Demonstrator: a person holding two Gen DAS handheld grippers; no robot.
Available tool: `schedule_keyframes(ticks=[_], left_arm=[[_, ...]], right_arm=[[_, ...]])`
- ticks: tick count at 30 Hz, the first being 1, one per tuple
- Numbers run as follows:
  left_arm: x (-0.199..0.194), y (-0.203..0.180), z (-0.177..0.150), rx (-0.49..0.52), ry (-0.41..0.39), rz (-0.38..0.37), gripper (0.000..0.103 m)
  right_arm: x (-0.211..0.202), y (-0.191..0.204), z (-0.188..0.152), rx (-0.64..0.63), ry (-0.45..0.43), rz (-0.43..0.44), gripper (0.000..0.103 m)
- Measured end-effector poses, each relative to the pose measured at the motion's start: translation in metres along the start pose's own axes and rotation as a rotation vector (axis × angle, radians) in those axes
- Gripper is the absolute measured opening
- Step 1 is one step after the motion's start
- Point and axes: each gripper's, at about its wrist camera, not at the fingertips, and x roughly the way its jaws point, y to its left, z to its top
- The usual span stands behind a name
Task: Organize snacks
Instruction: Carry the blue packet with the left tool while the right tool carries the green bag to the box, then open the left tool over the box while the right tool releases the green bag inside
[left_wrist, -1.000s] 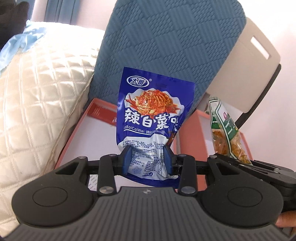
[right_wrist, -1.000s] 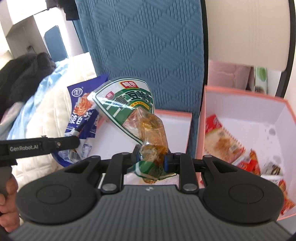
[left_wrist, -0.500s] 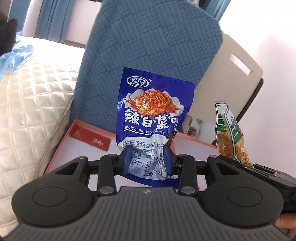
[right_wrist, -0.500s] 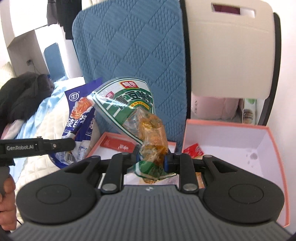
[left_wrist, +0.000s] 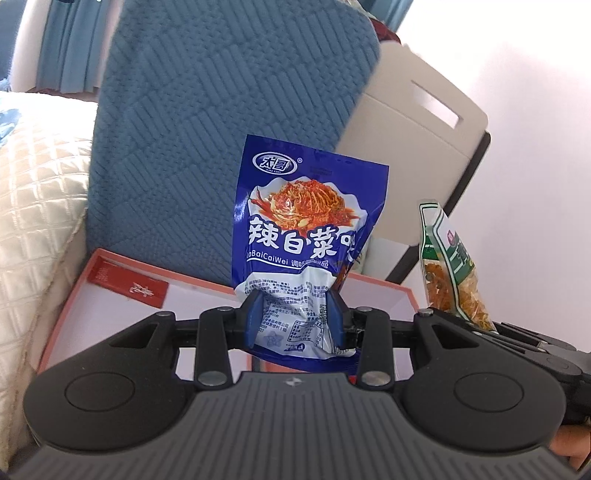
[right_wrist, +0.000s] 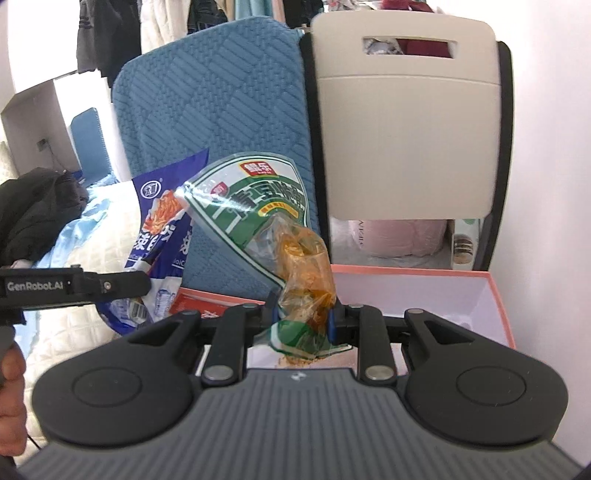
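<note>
My left gripper (left_wrist: 295, 317) is shut on the lower end of a blue snack bag (left_wrist: 310, 229) with a spicy cabbage picture, held upright above a pink-rimmed white box lid (left_wrist: 147, 310). My right gripper (right_wrist: 301, 319) is shut on a green and clear packet (right_wrist: 258, 218) of orange-brown snack, which leans up and to the left. In the right wrist view the blue bag (right_wrist: 162, 229) hangs at the left, and in the left wrist view the green packet (left_wrist: 450, 266) shows at the right. Behind the right gripper stands a pink box (right_wrist: 495, 295) with a white inside.
A blue quilted cushion (left_wrist: 221, 122) and a beige chair back (right_wrist: 402, 122) rise behind the boxes. A cream quilted bedspread (left_wrist: 33, 206) lies to the left, with dark clothing (right_wrist: 33, 214) on it. A white wall is at the right. A hand (right_wrist: 9, 391) holds the left gripper.
Both grippers have risen and drawn back with their packets. The snacks inside the pink box have dropped out of the right wrist view, and more of the chair back shows.
</note>
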Motion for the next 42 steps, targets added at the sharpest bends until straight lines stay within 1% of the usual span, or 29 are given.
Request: schedule_keyframes(ticks=[5, 9, 13, 20, 26, 32, 36, 39, 42], left_arm=[[0.024, -0.018, -0.01, -0.006, 0.044, -0.017, 0.042], [0.046, -0.037, -0.024, 0.018, 0.09, -0.02, 0.042], [0.068, -0.057, -0.04, 0.049, 0.137, -0.021, 0.042], [0.107, -0.079, -0.073, 0.067, 0.23, -0.013, 0.042], [0.128, -0.086, -0.083, 0.068, 0.266, 0.001, 0.042], [0.147, -0.089, -0.088, 0.087, 0.301, 0.013, 0.042], [0.155, -0.088, -0.092, 0.105, 0.324, 0.019, 0.042], [0.154, -0.09, -0.097, 0.135, 0.317, 0.038, 0.042], [0.154, -0.089, -0.097, 0.126, 0.318, 0.031, 0.042]], right_arm=[[0.001, -0.027, -0.013, 0.016, 0.024, -0.023, 0.026], [0.003, -0.048, -0.027, 0.029, 0.054, -0.04, 0.026], [0.007, -0.071, -0.047, 0.054, 0.088, -0.058, 0.026], [0.017, -0.108, -0.085, 0.087, 0.159, -0.076, 0.026], [0.022, -0.137, -0.104, 0.11, 0.197, -0.093, 0.027], [0.035, -0.148, -0.115, 0.128, 0.228, -0.087, 0.027], [0.045, -0.156, -0.119, 0.118, 0.245, -0.079, 0.028], [0.054, -0.164, -0.121, 0.132, 0.259, -0.084, 0.028], [0.06, -0.168, -0.122, 0.153, 0.272, -0.086, 0.029]])
